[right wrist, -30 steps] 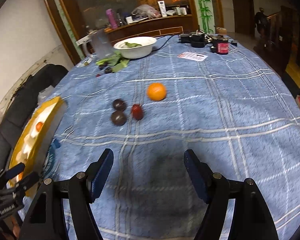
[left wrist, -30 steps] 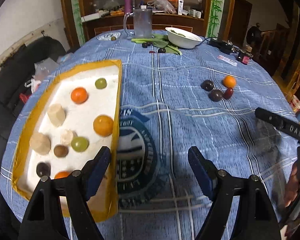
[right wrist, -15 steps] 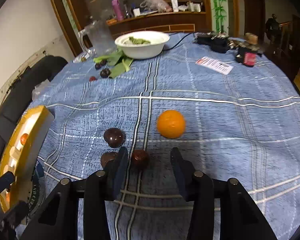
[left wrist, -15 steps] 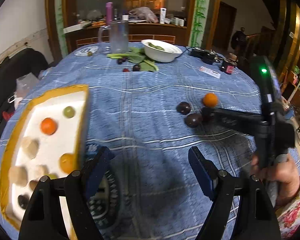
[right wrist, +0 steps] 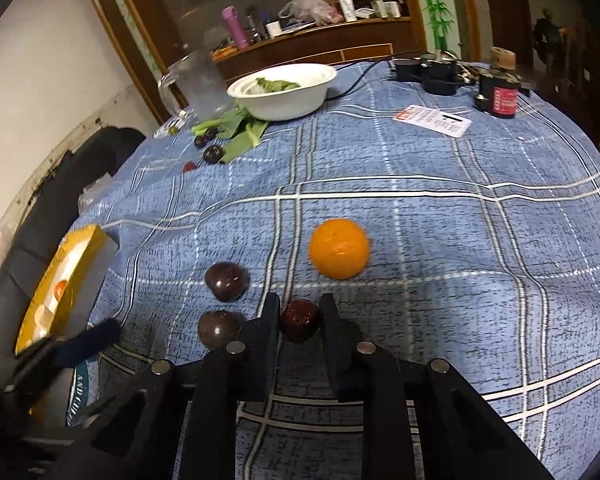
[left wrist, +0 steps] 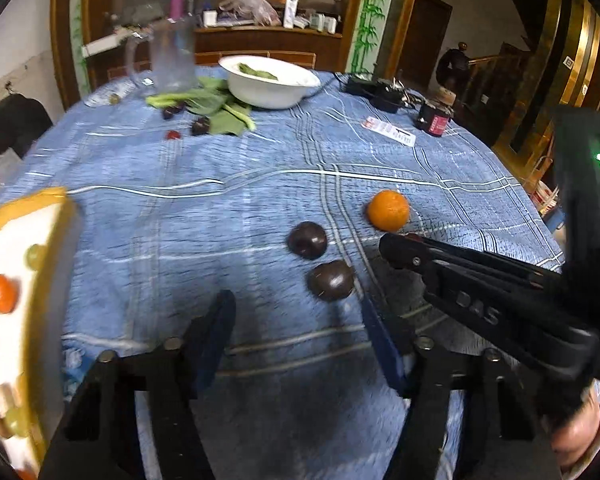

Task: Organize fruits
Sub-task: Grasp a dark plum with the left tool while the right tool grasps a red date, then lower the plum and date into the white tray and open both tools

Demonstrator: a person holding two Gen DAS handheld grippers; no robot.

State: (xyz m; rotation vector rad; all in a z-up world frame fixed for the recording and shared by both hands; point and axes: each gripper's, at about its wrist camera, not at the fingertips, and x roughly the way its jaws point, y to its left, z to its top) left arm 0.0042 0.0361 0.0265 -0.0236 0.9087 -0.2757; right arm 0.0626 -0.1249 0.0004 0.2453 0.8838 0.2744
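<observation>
In the left view, your left tongs [left wrist: 300, 344] are closing on nothing; a dark fruit [left wrist: 331, 280] sits at 12 o'clock. In the right view, your right tongs [right wrist: 300, 322] squeeze a small red fruit [right wrist: 300, 319] on the counter [right wrist: 440, 240], the orange [right wrist: 339, 253] at 1 o'clock.

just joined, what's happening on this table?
A person with a claw in each hand is sorting fruit. The right claw has shut on a small dark red fruit lying on the blue tablecloth, beside an orange and two dark round fruits. The left claw is closing with nothing between its fingers. The yellow-rimmed tray already holds fruit.
</observation>
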